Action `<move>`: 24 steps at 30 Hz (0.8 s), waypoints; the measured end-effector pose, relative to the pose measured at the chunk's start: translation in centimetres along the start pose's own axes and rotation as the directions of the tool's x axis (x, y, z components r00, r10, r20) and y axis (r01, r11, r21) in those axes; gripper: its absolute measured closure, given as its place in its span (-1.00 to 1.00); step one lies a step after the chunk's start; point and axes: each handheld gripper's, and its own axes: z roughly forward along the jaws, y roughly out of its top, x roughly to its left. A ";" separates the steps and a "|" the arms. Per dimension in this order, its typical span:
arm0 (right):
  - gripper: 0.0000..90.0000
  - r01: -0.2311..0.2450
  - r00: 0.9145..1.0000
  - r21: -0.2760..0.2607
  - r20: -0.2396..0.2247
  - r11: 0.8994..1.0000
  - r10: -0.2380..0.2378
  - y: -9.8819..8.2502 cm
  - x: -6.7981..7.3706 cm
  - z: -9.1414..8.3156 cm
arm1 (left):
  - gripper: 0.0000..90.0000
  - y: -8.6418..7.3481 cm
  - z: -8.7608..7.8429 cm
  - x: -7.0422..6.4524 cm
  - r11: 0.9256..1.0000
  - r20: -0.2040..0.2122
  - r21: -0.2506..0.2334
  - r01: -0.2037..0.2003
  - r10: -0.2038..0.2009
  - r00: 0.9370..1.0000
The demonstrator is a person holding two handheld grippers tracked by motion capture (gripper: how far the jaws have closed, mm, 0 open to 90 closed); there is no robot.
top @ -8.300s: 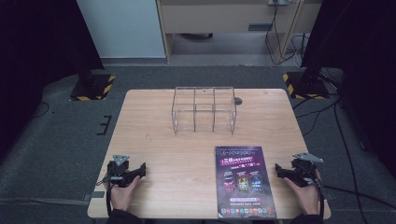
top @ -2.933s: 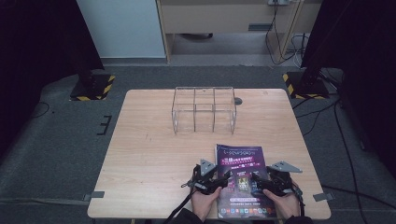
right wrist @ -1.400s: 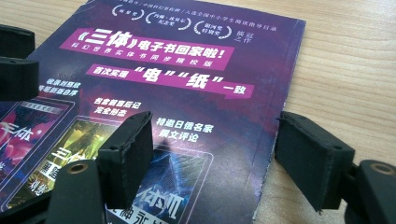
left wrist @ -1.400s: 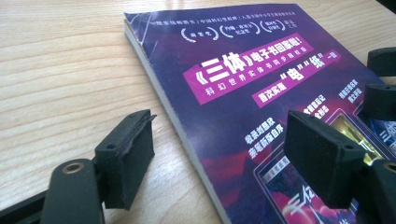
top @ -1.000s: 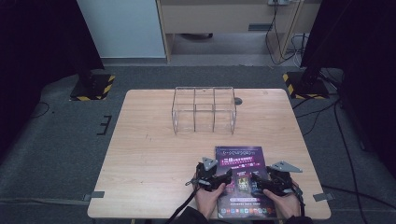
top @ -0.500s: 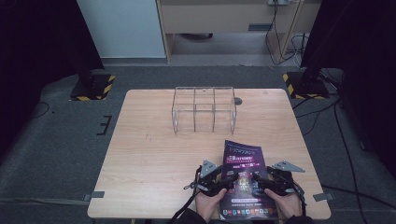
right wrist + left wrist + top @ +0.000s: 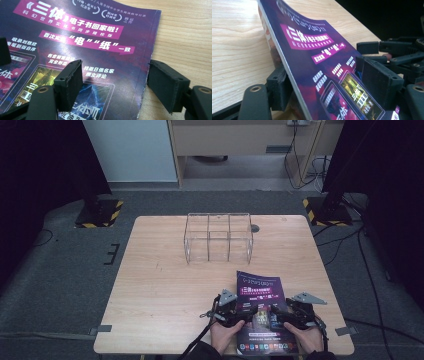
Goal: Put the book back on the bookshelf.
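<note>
Your left hand-held gripper has its jaws astride the left edge of the purple magazine. One jaw is tucked under the cover and the other stands above the printed face. The jaws have just been opening, and the left gripper view shows them set far wider than the magazine is thick. You are propping that edge on the lower jaw, not pinching it. Whether the upper jaw brushes the cover is hard to tell from this angle; it looks just clear.

Your right hand-held gripper is slack too. In the right gripper view one jaw hangs over the cover and the other sits off the right edge, above bare wood, with nothing pressed between them.

The magazine sits at the near right of the table, between your two hands, well short of the clear three-bay rack at the far side. A second ago it lay flat and square to the table edge. Now its left side is tipped up, the cover bows, and its far end has swung a little to the right.

That lift is the useful part: the edge is off the wood, so a jaw can get under it. With the left jaws loosened, though, nothing secures it, and it could slide off the lower jaw. You probably need to close on that raised edge before moving it anywhere.
</note>
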 end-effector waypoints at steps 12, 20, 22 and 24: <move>-0.37 0.013 1.000 -0.003 0.011 1.000 -0.013 0.0 0.0 0.1 | 0.14 0.1 -0.2 0.3 1.000 -0.054 0.021 0.012 -0.011 0.998; -0.38 0.005 1.000 -0.005 0.011 1.000 -0.005 0.0 0.0 0.1 | 0.66 0.4 -0.4 0.1 0.999 -0.116 0.046 0.002 0.004 0.993; -0.40 0.001 1.000 -0.004 0.010 1.000 -0.001 0.0 0.0 0.1 | 0.74 0.5 -0.5 0.1 0.999 -0.111 0.049 -0.006 0.011 0.994; -0.41 0.003 1.000 -0.004 0.003 1.000 -0.003 0.0 0.0 0.1 | 0.81 0.7 -0.8 -0.1 0.999 -0.092 0.033 -0.006 0.009 0.996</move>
